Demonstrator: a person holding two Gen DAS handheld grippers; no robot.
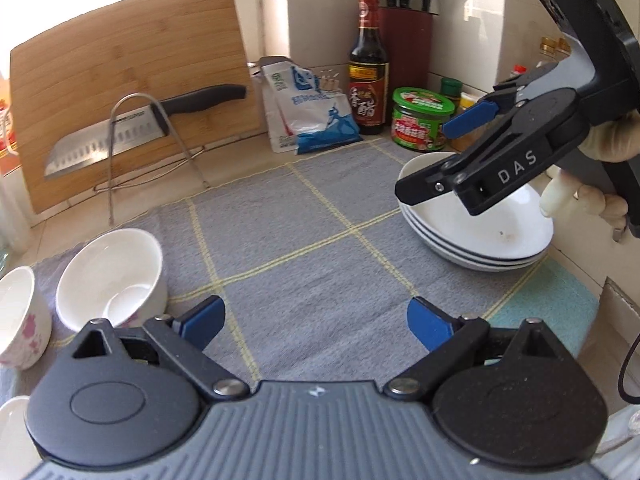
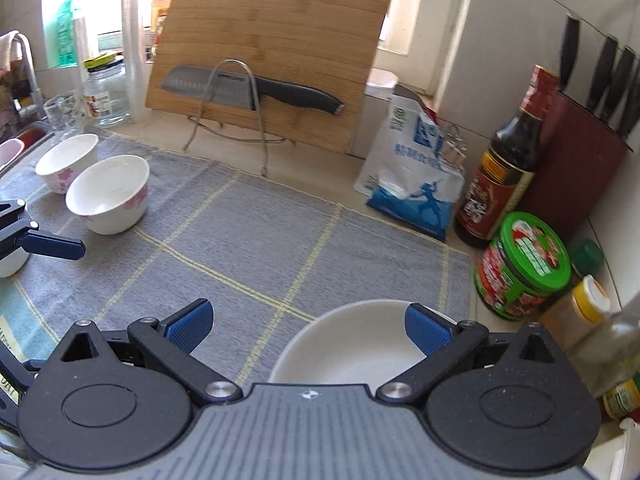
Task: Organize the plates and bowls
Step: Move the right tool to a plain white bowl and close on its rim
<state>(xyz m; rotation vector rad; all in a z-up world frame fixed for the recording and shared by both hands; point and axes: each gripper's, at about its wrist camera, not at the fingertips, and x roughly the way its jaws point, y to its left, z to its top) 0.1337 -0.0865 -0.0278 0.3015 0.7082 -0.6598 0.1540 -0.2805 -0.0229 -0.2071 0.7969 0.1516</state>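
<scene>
A stack of white plates [image 1: 480, 232] sits at the right of the grey checked mat [image 1: 300, 224]; its top plate also shows in the right wrist view [image 2: 352, 344]. Two white bowls with pink flowers [image 1: 116, 276] [image 1: 20, 312] stand at the mat's left, also in the right wrist view [image 2: 108, 192] [image 2: 66, 160]. My left gripper [image 1: 316, 324] is open and empty, low over the mat's middle. My right gripper [image 2: 308, 326] is open and empty, just above the plate stack; in the left wrist view it [image 1: 448, 152] hovers over the plates.
A bamboo cutting board [image 2: 268, 52] with a knife [image 2: 248, 88] on a wire rack leans at the back. A salt bag [image 2: 416, 172], vinegar bottle [image 2: 504, 160], green-lidded jar [image 2: 524, 264], knife block [image 2: 576, 156] and spice jars line the right wall. Glass jar [image 2: 106, 92] and sink at left.
</scene>
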